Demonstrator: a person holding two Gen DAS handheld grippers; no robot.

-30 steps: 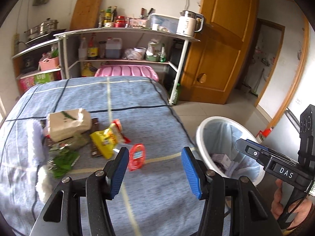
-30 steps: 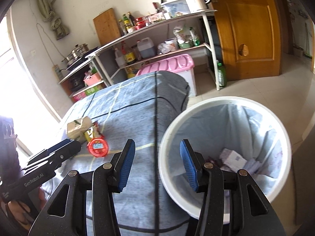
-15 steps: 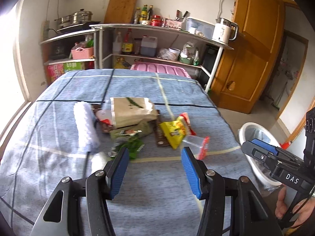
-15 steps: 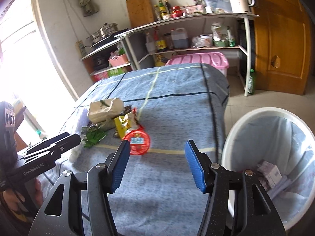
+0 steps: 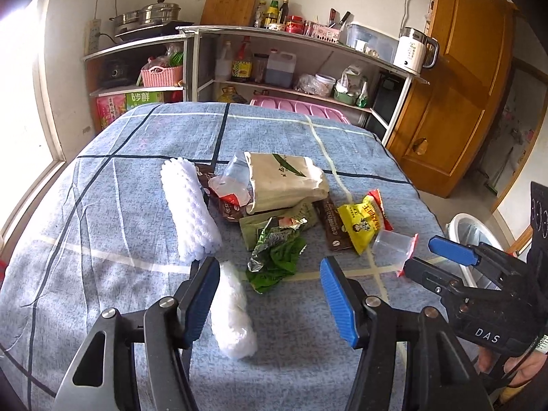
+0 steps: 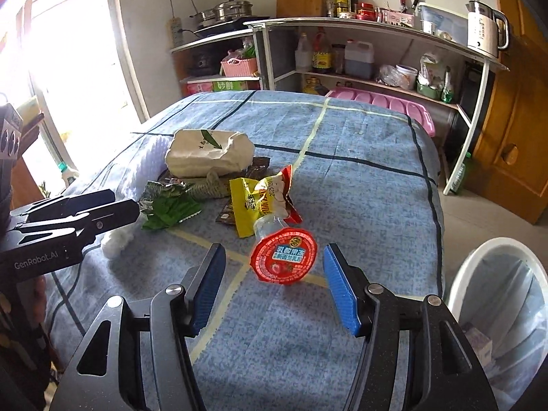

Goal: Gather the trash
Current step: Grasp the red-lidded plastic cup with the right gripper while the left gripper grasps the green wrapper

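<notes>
Trash pile mid-bed, bin beyond the right edge

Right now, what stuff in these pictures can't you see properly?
- Trash bin: cut off by the right wrist picture's edge; the right gripper hides most of it in the left wrist view.
- Dark brown wrappers: mostly buried under the beige paper bag.
- Shelf bottle labels: too small to read.
- Left gripper, jaws opening with nothing between them, covers some tablecloth.
</notes>
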